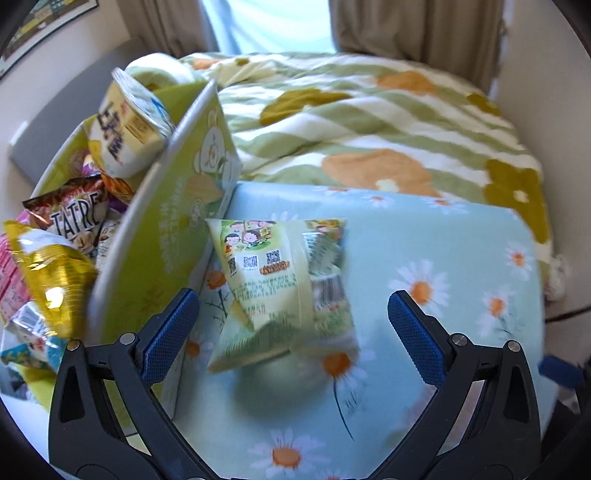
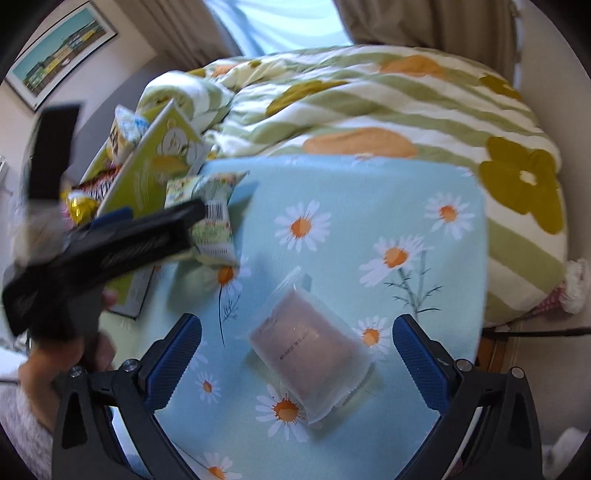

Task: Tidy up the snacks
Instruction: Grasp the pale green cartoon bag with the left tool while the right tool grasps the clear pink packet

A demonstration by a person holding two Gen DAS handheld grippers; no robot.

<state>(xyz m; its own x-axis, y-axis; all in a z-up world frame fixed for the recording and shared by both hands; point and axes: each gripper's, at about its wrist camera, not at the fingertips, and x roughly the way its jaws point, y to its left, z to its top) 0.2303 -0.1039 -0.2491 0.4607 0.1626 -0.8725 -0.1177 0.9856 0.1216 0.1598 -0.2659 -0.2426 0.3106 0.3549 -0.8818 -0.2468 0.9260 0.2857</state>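
A green snack packet [image 1: 280, 288] with cartoon children lies on the daisy-print surface [image 1: 424, 229], beside a green cardboard box [image 1: 166, 236]. My left gripper [image 1: 293, 321] stands open around the packet's near end, not touching it. The box holds a cup snack [image 1: 125, 125], a "TATRE" bag [image 1: 74, 218] and a gold packet [image 1: 55, 273]. In the right wrist view a clear packet with brown contents [image 2: 310, 350] lies on the daisy surface [image 2: 369, 192] between the fingers of my open right gripper [image 2: 297, 354]. The left gripper's body [image 2: 110, 247] and the green packet [image 2: 210, 221] show at left.
A green, white and orange flowered quilt [image 1: 369, 122] covers the bed behind the daisy surface. Curtains [image 1: 417, 26] and a window lie beyond. A framed picture [image 2: 62, 62] hangs on the left wall. A hand [image 2: 55, 365] holds the left gripper.
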